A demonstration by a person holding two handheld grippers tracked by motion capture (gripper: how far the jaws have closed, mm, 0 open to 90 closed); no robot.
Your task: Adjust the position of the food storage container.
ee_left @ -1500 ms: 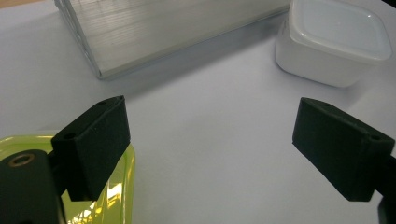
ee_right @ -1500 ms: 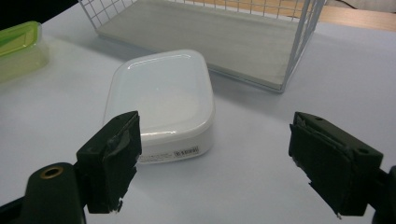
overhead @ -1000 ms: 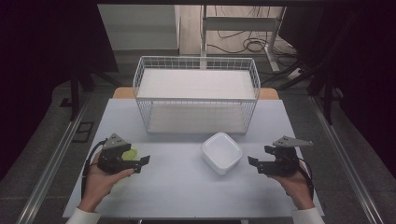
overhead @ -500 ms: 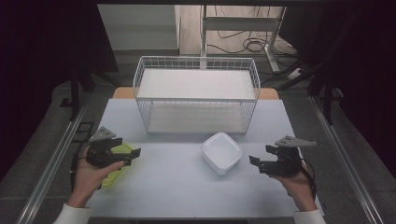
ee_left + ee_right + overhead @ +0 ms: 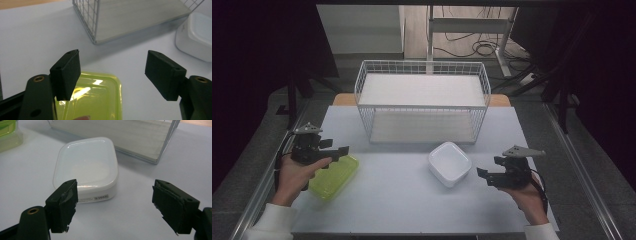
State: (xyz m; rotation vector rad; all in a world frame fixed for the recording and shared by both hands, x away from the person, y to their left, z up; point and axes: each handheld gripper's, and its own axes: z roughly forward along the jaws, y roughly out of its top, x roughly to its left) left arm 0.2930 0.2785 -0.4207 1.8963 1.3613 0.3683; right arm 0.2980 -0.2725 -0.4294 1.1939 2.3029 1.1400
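Note:
A lime-green lidded container (image 5: 334,176) lies on the white table at the left, also seen low in the left gripper view (image 5: 100,97). My left gripper (image 5: 338,153) hovers over its far left end, jaws apart and pointing right. Its jaws have just been closing, with nothing between them (image 5: 113,57). A white square lidded container (image 5: 450,163) sits right of centre. My right gripper (image 5: 486,175) rests open just to its right, jaws aimed at it. In the right gripper view that container (image 5: 86,165) lies ahead of the open jaws (image 5: 115,187), untouched.
A white wire basket (image 5: 422,100) with a pale board inside stands at the back centre of the table (image 5: 412,200). Dark floor and metal rails (image 5: 262,185) flank the table on both sides.
My left gripper has drawn back to the left and lifted, uncovering the green container, and its jaws stand narrower. The right gripper and the white container have stayed put.

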